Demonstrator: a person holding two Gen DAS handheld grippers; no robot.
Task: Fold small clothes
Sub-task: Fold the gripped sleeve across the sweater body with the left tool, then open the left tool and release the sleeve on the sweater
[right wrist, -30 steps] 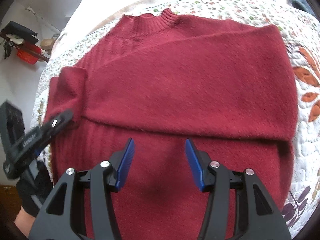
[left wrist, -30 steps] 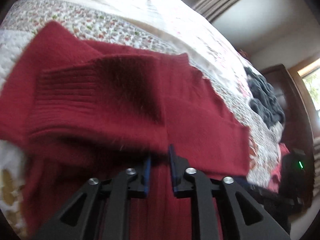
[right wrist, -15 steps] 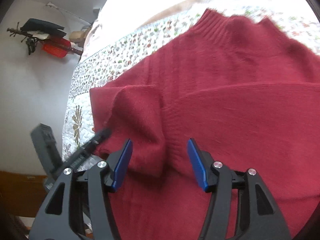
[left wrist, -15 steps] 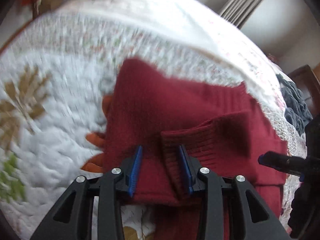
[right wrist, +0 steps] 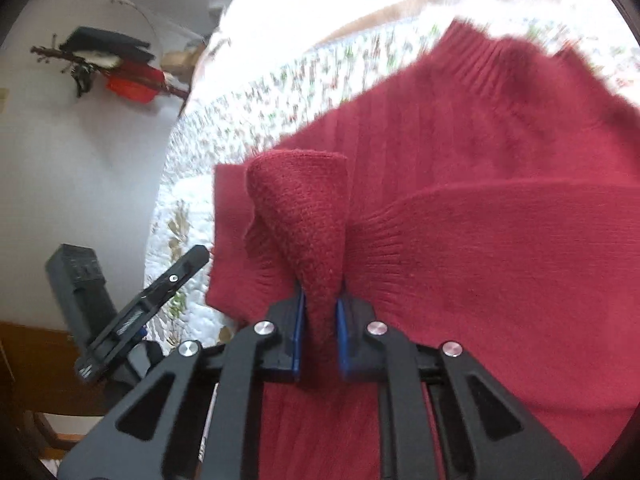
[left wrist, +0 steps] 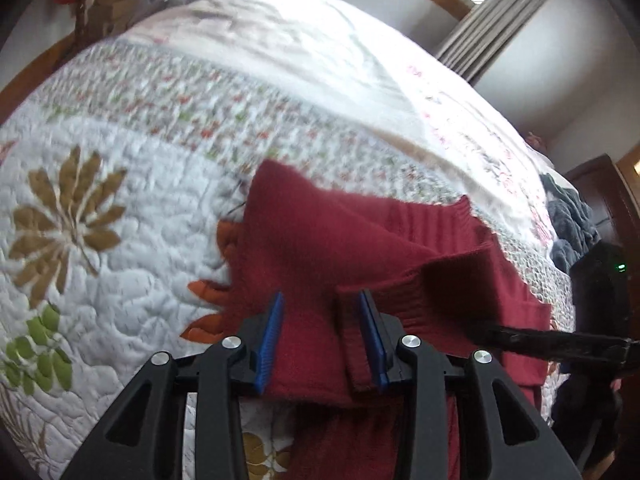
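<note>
Sweater (right wrist: 500,240), dark red ribbed knit; right gripper (right wrist: 320,320) pinches its raised cuff at six o'clock; left gripper (left wrist: 320,336) gapes wide.

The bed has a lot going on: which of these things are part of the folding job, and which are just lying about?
Part of the job:
- red sweater
- its cuff, pinched in the right gripper
- left gripper, open over the sweater's edge

Just lying about:
- quilt, which only serves as the folding surface
- dark blue clothes at the far side
- items hung on the wall
</note>
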